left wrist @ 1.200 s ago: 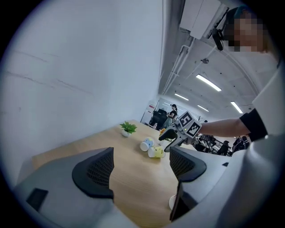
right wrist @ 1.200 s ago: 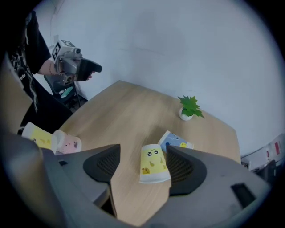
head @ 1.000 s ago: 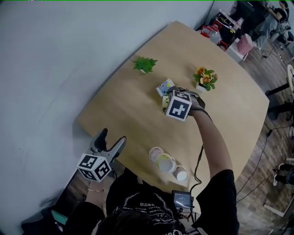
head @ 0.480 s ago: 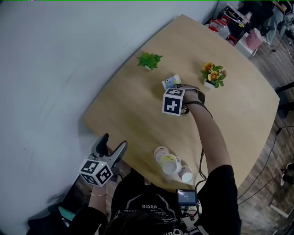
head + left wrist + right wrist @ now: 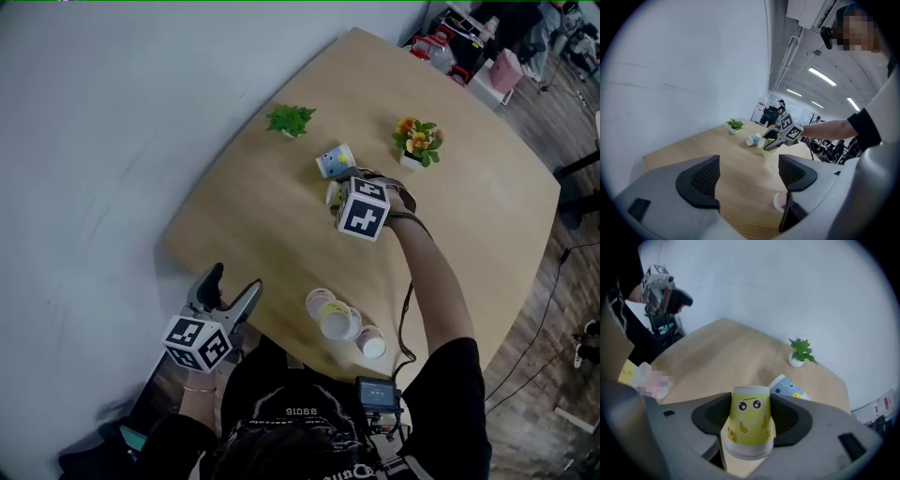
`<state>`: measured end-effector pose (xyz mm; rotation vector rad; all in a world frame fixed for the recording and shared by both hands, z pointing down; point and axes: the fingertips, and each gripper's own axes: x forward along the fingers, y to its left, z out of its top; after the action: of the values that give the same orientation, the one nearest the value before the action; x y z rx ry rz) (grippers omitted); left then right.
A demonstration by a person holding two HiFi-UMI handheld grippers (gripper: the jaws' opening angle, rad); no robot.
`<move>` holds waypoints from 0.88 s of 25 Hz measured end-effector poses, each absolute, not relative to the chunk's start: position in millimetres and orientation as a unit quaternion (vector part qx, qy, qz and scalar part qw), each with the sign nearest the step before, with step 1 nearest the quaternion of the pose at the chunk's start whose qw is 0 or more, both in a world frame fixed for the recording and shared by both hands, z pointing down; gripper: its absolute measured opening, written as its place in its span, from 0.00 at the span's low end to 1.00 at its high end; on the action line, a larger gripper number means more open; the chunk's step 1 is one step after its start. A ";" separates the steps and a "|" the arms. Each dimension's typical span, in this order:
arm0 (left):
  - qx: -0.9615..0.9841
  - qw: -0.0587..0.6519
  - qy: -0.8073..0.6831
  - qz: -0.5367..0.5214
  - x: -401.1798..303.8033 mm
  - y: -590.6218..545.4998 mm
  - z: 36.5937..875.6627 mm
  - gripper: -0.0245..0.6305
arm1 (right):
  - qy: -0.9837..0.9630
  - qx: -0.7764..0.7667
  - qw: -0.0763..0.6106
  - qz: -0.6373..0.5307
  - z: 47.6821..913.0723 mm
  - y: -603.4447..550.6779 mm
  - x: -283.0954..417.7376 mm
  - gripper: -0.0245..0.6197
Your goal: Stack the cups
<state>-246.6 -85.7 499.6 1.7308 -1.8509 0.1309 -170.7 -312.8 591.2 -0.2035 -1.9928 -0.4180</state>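
Open-plan office: a pale wooden worktop (image 5: 272, 253) against a plain white wall (image 5: 94, 131), long strip lights (image 5: 824, 76) overhead, plank floor (image 5: 562, 319), and a person (image 5: 781, 105) among cluttered furniture far behind.

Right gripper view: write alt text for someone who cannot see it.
A yellow cup with a cartoon face is gripped in the right claw, whose jaws have just been closing. Behind, a blue cup lies on the wooden table near a green plant.
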 end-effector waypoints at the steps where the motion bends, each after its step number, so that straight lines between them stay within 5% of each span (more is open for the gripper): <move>1: 0.651 0.298 -0.696 0.052 -243.6 -84.8 499.8 0.65 | -0.848 -0.078 0.497 -0.165 579.7 -309.5 -168.2 0.45; 22: 0.746 0.251 -0.617 0.012 -189.3 -73.3 457.1 0.65 | -0.963 0.126 0.224 -0.080 387.7 -205.1 -50.6 0.46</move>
<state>-189.3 -73.3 457.1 2.0292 -1.6786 0.0318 -50.6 -205.1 387.7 0.3476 -2.6579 -0.2196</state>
